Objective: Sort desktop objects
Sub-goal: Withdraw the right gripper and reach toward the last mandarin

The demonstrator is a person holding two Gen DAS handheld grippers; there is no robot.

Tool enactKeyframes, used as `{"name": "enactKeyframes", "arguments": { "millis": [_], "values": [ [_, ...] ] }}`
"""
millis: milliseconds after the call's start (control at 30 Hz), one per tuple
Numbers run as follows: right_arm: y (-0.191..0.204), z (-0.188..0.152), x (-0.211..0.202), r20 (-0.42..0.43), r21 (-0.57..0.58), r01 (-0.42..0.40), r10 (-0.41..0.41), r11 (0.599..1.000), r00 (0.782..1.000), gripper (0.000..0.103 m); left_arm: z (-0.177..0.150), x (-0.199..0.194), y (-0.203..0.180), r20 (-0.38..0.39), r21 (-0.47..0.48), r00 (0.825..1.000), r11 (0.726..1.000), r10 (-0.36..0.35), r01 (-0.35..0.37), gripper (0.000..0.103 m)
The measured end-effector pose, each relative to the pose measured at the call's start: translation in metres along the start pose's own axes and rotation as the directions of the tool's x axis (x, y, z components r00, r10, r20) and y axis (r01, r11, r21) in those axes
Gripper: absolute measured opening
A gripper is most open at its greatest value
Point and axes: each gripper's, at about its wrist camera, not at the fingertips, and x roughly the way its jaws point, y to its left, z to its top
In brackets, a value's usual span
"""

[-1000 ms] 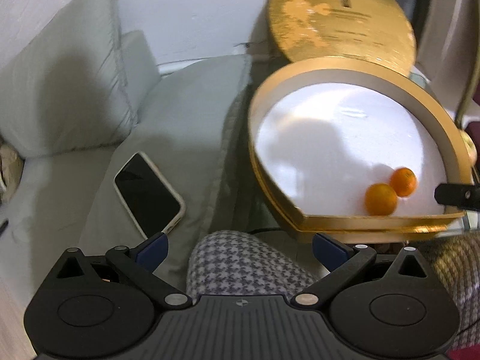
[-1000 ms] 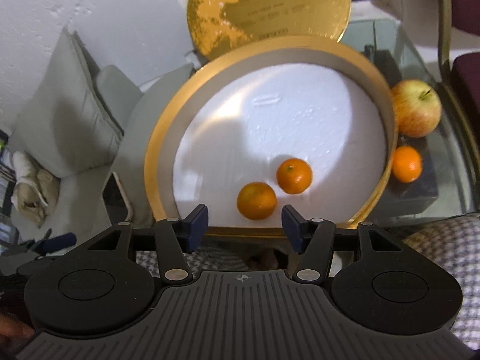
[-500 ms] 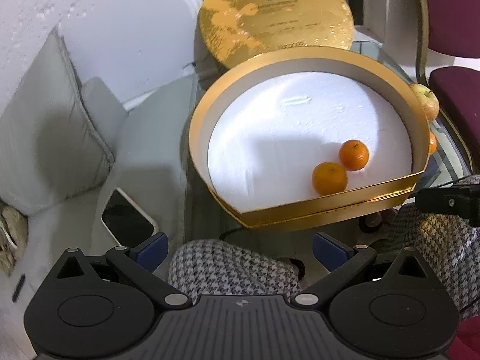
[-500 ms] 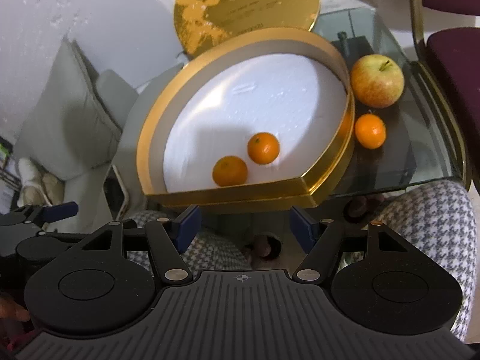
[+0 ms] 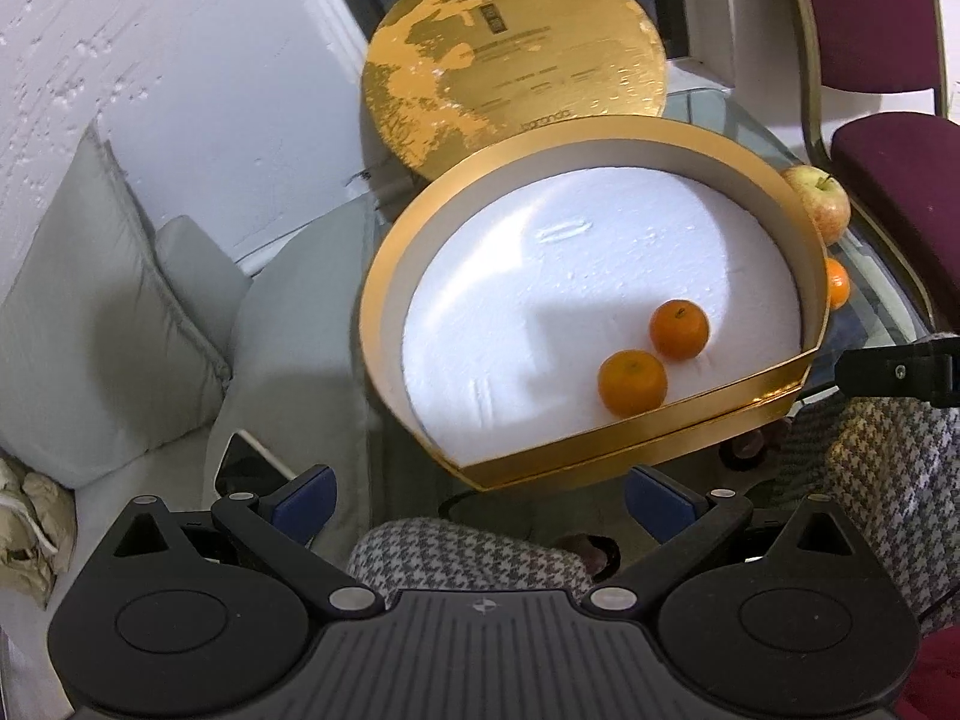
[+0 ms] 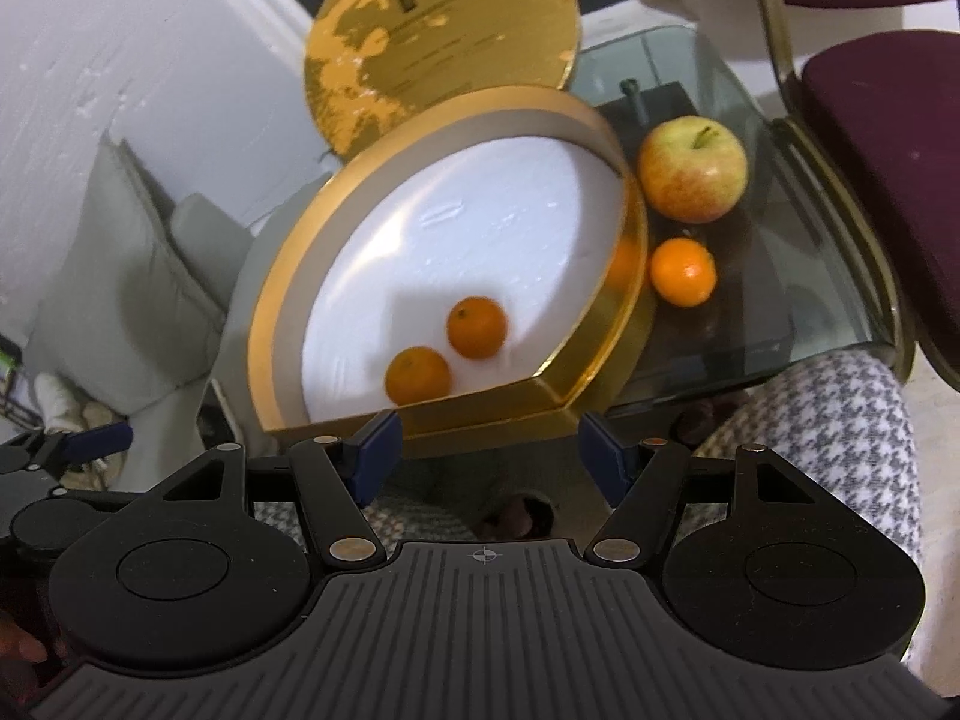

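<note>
Glass table point(image 6: 780, 324), gold box point(image 6: 288, 324), grey cushions point(image 5: 90, 312), white wall point(image 5: 198, 60)

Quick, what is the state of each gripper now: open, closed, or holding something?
Left gripper: open, holding nothing.
Right gripper: open, holding nothing.

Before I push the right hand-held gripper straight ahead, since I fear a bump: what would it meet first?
Probably the near wall of the gold box, which lies just ahead of the open right hand-held gripper; depth is unclear.
</note>
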Motion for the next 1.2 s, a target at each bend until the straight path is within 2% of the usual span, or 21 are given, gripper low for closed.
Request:
{"name": "enactKeyframes", "arguments": {
  "millis": [300,533,733,800,967,1200],
  "values": [
    [-0.031,0.008,-0.011,0.057,0.064,0.052,-0.056,0.997,0.997,0.071,0.019,-0.001,-0.023,0.026,0.061,0.999,0.997,-0.047,0.045,0.102],
    [-0.057,0.016,-0.007,0.068,0.114,0.090,-0.099,0.989,0.993,0.069,0.029,0.007,-0.041,0.014,0.111,0.997,0.991,-0.081,0.079,0.102],
    [-0.072,0.022,0.009,0.064,0.146,0.118,-0.128,0.982,0.990,0.063,0.035,0.018,-0.049,-0.007,0.133,0.996,0.987,-0.094,0.094,0.102],
    [-0.077,0.026,0.015,0.063,0.153,0.125,-0.136,0.980,0.989,0.057,0.038,0.023,-0.049,-0.015,0.133,0.995,0.986,-0.095,0.096,0.102],
    [-0.084,0.038,0.035,0.044,0.162,0.141,-0.150,0.977,0.988,0.057,0.043,0.034,-0.047,-0.035,0.120,0.994,0.987,-0.104,0.107,0.102],
    [-0.104,0.056,0.062,0.030,0.292,0.121,-0.136,0.949,0.990,0.057,0.047,0.050,-0.043,-0.069,0.100,0.992,0.989,-0.101,0.108,0.102]
  ]
}}
